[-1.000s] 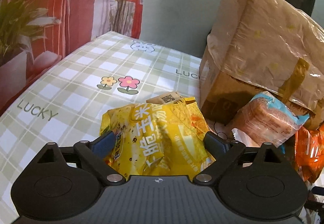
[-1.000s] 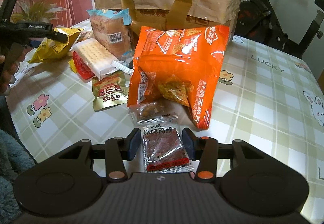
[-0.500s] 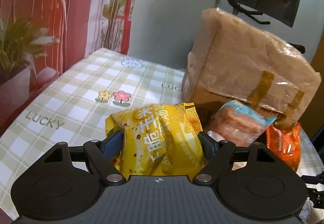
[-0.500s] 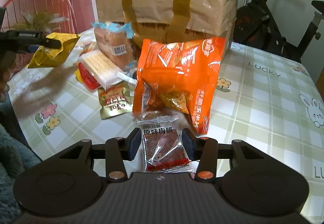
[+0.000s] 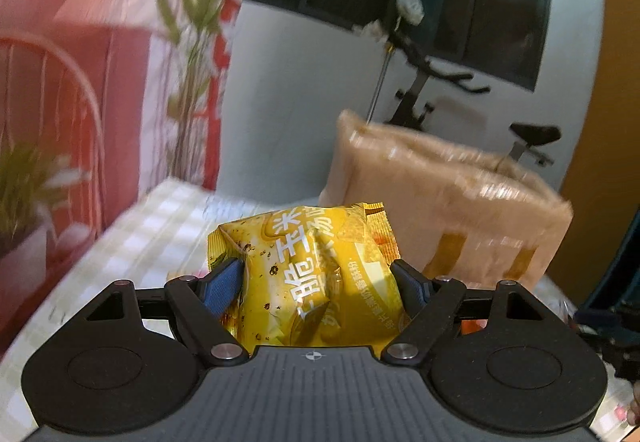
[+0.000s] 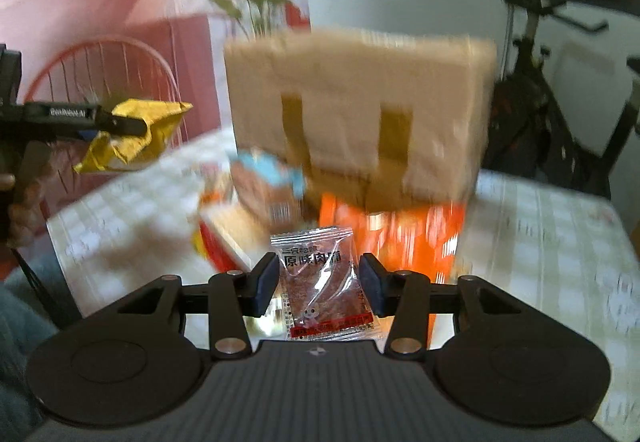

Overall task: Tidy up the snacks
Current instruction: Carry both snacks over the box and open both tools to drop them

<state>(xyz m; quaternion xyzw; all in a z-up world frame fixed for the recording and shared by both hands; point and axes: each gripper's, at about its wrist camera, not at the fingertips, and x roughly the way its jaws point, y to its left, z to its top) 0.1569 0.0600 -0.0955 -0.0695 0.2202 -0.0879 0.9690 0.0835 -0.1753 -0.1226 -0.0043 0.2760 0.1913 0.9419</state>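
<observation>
Now both tongs are up off the worktop [image 6: 540, 226], each with a snack in it. The left tongs [image 5: 316, 282] stand fairly wide, their blue pads pressed into the two sides of a puffy yellow snack bag [image 5: 308, 274], which is crumpled where they pinch it. Seen from the right wrist camera, that bag [image 6: 140, 132] hangs in the air above the worktop's left edge, clear of the cloth, with the left tongs [image 6: 120, 126] reaching in from the left and a hand [image 6: 24, 210] on the grip below them.

The right tongs [image 6: 318, 282] are closed to a narrower gap on a small clear jerky packet [image 6: 320, 282] with a red strip along its bottom; the packet stands upright between the pads and is lifted clear of the worktop.

Under it, near the middle of the checked worktop, lies the rest of the pile, blurred: an orange snack bag [image 6: 400, 230], a blue-topped bread pack [image 6: 268, 182] and a red-and-white cracker pack [image 6: 224, 238]. A large brown parcel [image 6: 360, 114] wrapped in film and tape stands just behind them toward the far edge. An exercise bike [image 5: 432, 90] stands beyond the worktop.
</observation>
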